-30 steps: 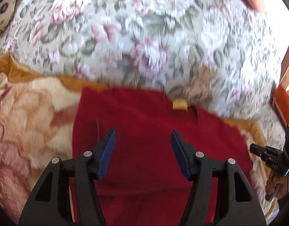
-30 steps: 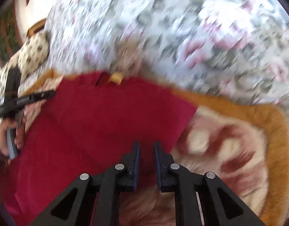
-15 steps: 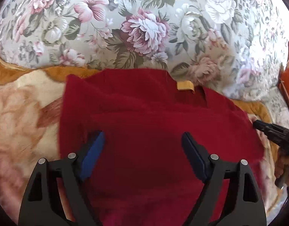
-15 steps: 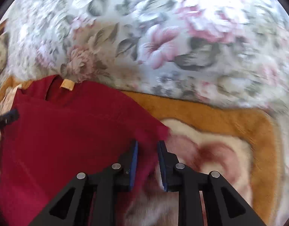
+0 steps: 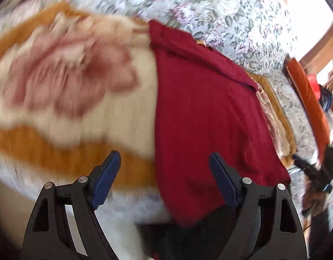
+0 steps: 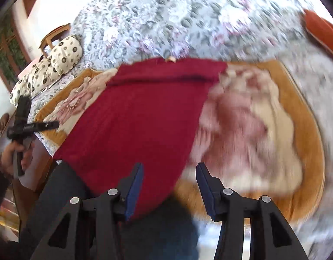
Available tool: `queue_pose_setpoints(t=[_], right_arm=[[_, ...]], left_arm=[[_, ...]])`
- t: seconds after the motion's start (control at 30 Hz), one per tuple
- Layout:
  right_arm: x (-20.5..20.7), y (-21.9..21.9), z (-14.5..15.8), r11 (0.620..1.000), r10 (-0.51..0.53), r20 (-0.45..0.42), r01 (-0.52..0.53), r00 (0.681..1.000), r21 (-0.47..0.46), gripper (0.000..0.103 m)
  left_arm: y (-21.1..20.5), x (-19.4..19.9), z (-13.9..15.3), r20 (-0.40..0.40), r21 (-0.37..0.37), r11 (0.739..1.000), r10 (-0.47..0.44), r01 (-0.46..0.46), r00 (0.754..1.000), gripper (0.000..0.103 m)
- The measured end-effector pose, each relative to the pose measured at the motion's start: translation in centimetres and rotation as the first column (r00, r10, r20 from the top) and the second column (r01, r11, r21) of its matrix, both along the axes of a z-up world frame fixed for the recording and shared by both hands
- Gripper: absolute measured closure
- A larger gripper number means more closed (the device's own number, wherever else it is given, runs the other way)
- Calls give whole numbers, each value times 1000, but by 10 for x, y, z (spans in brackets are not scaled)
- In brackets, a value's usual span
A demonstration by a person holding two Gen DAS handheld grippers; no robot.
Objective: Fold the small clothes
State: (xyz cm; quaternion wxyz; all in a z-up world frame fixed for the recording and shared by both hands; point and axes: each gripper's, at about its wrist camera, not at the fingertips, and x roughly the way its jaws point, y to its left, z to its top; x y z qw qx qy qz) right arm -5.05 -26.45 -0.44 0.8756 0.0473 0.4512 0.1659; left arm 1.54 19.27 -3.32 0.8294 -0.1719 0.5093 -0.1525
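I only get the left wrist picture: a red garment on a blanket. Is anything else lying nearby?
Observer: Yes. The right wrist view shows spotted pillows at the far left.
Operator: Is the other gripper pinching the garment?
Observer: No. The right gripper has its jaws opening, and the red garment is not pinched between them.
Operator: What holds my gripper up?
Observer: A hand grips the handle of the left gripper, off the garment's left side.
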Motion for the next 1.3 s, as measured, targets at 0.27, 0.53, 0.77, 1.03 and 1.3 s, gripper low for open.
queue_pose_setpoints(t=[0.27,0.53,0.77,1.03,1.3], right_arm=[[15,-9,-41,968,-90,-172,127,981,218,55],[36,-1,-64,939,18,-265,75,964,336,53],[20,3,-57,925,80,-153,-16,985,379,58],[14,0,-52,914,62,-131,-4,989,405,68],[-11,-2,-12,960,90,-14,-83,996,267,97]], left_arm=[[-12,-11,-18,20,-155,987,31,-27,999,19],[-3,-3,-35,-8,-254,966,42,-42,999,19],[-16,-17,-42,-25,-324,946,-37,26,999,21],[-4,-11,-54,-93,-376,922,63,-94,994,95],[-1,-45,-2,33,-378,924,73,-55,997,98]])
